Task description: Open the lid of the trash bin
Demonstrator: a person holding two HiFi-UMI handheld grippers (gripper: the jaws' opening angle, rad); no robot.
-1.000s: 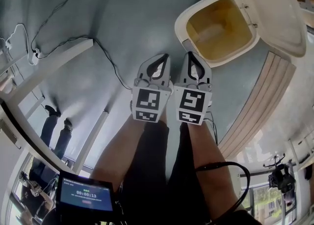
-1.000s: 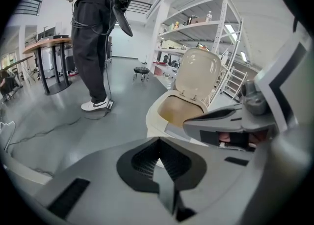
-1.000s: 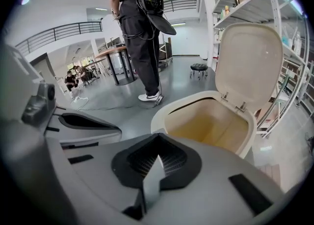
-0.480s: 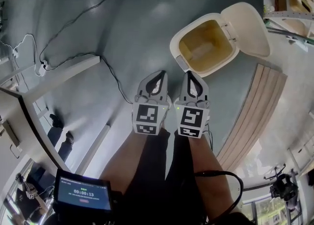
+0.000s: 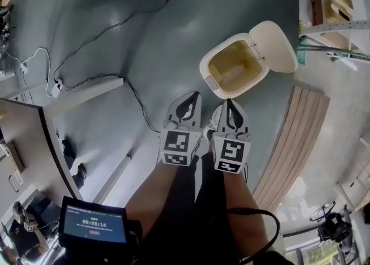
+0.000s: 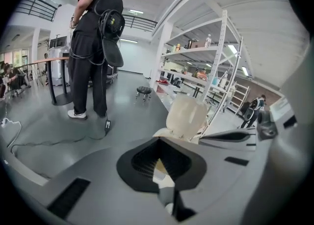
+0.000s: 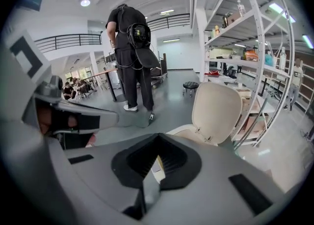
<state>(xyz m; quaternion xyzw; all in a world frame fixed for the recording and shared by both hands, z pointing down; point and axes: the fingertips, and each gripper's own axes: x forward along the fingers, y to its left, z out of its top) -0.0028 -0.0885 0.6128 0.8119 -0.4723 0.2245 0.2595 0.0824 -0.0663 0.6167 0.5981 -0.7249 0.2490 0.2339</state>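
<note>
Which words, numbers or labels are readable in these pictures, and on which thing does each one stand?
"00:00:14": on the small screen, low on the left of the head view.
The other lines on that screen: too small to read.
Square markers on the left gripper and the right gripper: patterns only, no letters.
Bottle on the shelves: label too small to read.

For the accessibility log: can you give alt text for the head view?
A cream trash bin stands on the grey floor with its lid tipped open. Below it, the left tongs and right tongs are held side by side, both shut on nothing, pointing toward the bin without touching it.
</note>
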